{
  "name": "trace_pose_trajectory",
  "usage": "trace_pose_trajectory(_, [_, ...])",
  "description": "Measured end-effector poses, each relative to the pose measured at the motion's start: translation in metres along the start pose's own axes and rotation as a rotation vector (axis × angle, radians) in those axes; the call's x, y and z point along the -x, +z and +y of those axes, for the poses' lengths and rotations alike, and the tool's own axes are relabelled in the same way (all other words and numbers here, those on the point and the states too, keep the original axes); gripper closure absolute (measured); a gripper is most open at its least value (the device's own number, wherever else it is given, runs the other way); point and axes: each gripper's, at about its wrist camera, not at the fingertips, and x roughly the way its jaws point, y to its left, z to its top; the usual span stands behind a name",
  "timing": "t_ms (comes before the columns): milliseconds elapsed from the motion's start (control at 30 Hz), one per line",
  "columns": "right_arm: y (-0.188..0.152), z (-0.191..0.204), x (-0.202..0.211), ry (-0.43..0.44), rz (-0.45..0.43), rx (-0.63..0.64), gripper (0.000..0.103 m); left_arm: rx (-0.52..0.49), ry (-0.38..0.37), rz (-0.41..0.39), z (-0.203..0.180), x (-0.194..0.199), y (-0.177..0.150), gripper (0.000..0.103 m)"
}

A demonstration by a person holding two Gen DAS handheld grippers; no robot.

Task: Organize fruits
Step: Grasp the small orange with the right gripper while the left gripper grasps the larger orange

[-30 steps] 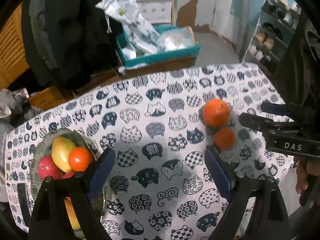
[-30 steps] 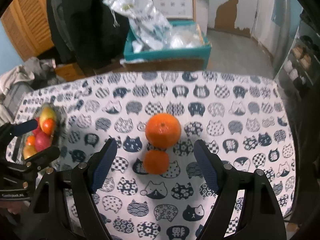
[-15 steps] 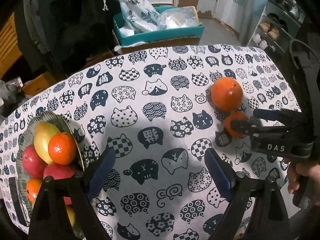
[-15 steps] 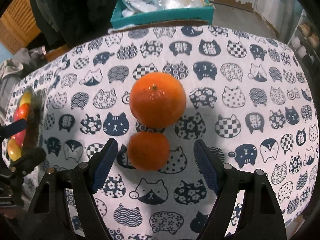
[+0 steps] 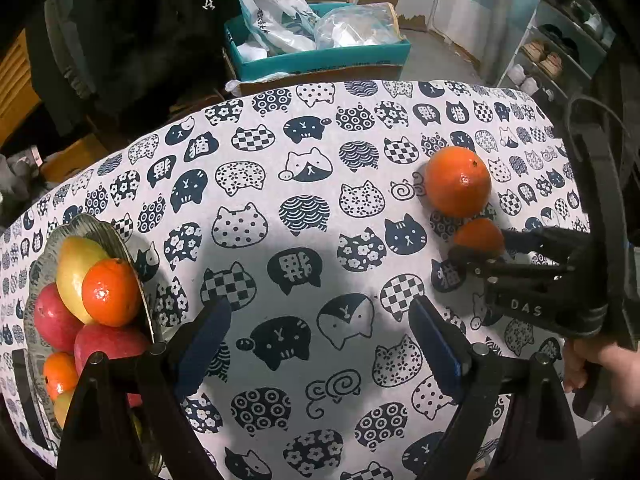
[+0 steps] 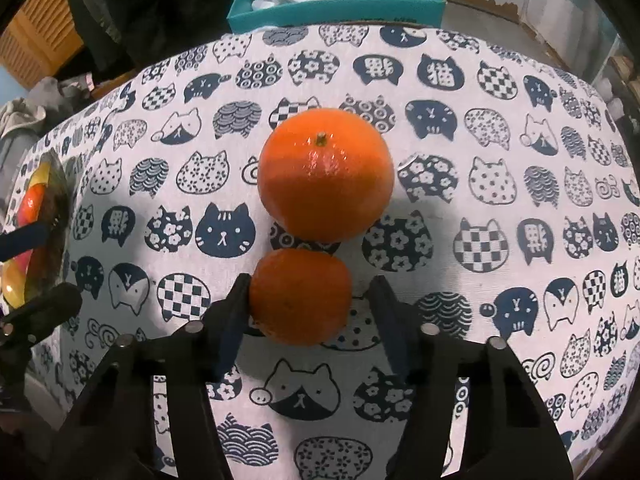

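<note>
A cluttered room lies behind the counter (image 5: 320,208), which is covered with a white cloth printed all over with navy cat faces. Past the counter's far edge stands a teal box (image 5: 316,60) stuffed with plastic bags, a shoe rack (image 5: 560,52) to the right of it and dark clothing hanging to its left.

The large orange (image 6: 325,174) serves as the landmark; it sits on the cloth, stem up, toward the right side of the counter. Well away from it, at the counter's left edge, is a silvery fruit bowl (image 5: 102,228) holding a yellow-green mango (image 5: 76,264), red apples (image 5: 108,346) and a few tangerines (image 5: 110,293).

The left tongs (image 5: 320,340) hover over bare cloth, nearer the camera than the large orange and to its left, jaws standing wide apart with nothing between them.

The right tongs (image 6: 308,300) reach in just in front of the large orange, and a hand (image 5: 604,376) grips their handle at the right edge of the left wrist view. Their jaws are closing with the small tangerine (image 6: 300,296) between them; the left pad touches its side, while a narrow gap shows at the right pad.

That small tangerine rests on the cloth directly in front of the large orange, touching it or very nearly so.
</note>
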Motion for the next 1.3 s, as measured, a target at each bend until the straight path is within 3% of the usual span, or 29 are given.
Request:
trace_pose_trajectory(300, [-0.009, -0.005, 0.016, -0.015, -0.02, -0.002, 0.057, -0.004, -0.034, -0.01, -0.016, -0.001, 0.01, 0.011])
trace_pose_trajectory(600, [-0.009, -0.053, 0.047, -0.067, -0.093, -0.095, 0.057, 0.009, -0.115, -0.032, -0.042, 0.001, 0.037, 0.011])
trace_pose_trajectory(800, [-0.003, -0.077, 0.058, -0.086, -0.138, -0.137, 0.057, -0.047, -0.129, -0.041, -0.069, -0.002, 0.055, 0.011])
trace_pose_trajectory(1100, [-0.004, -0.103, 0.062, -0.092, -0.151, -0.178, 0.057, -0.137, -0.123, -0.01, -0.105, -0.031, 0.07, 0.011])
trace_pose_trajectory(1300, [-0.011, -0.114, 0.058, -0.094, -0.141, -0.184, 0.057, -0.097, -0.141, 0.024, -0.11, -0.053, 0.079, 0.011])
